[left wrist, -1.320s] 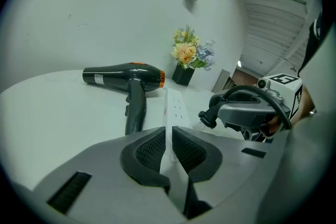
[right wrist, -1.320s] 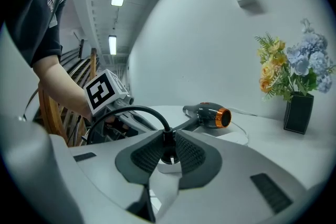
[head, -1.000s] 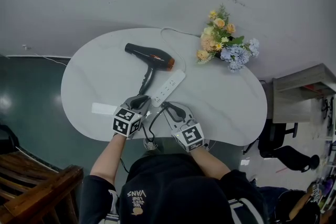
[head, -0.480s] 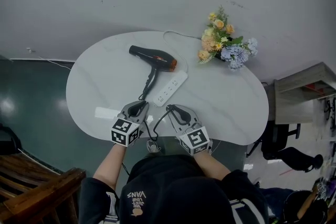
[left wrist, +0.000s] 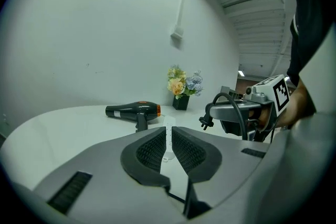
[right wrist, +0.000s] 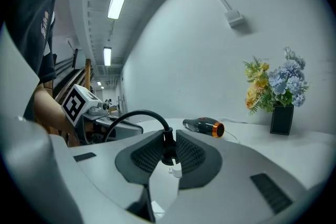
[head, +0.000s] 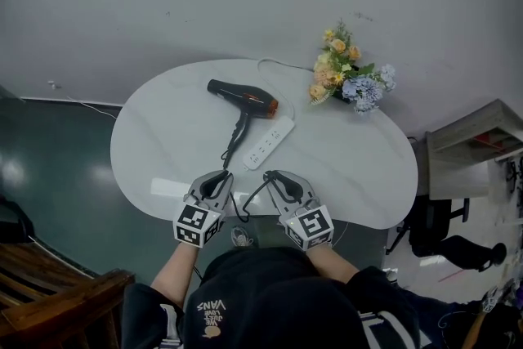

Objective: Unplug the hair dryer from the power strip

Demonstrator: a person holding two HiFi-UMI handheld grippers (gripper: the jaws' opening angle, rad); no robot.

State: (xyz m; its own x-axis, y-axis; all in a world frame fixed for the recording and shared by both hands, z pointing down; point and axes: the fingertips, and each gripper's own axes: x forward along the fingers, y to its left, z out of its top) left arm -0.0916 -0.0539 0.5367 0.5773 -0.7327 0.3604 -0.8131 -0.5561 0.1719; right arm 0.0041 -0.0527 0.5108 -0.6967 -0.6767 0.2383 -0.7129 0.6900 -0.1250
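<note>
The black hair dryer with an orange ring lies on the white table. The white power strip sits just in front of it. My right gripper is shut on the dryer's black plug, held in the air off the strip. The black cord arcs away to the left. In the left gripper view the plug hangs at the right. My left gripper hovers by the near edge. Its jaws stand a narrow gap apart with nothing between them. The strip shows through that gap.
A vase of flowers stands at the table's far right. A white strip of paper lies near the front left edge. A wooden chair is at the lower left and a grey side table at the right.
Both grippers have drawn back from the power strip toward the table's near edge and risen. The plug came along in the right gripper.
</note>
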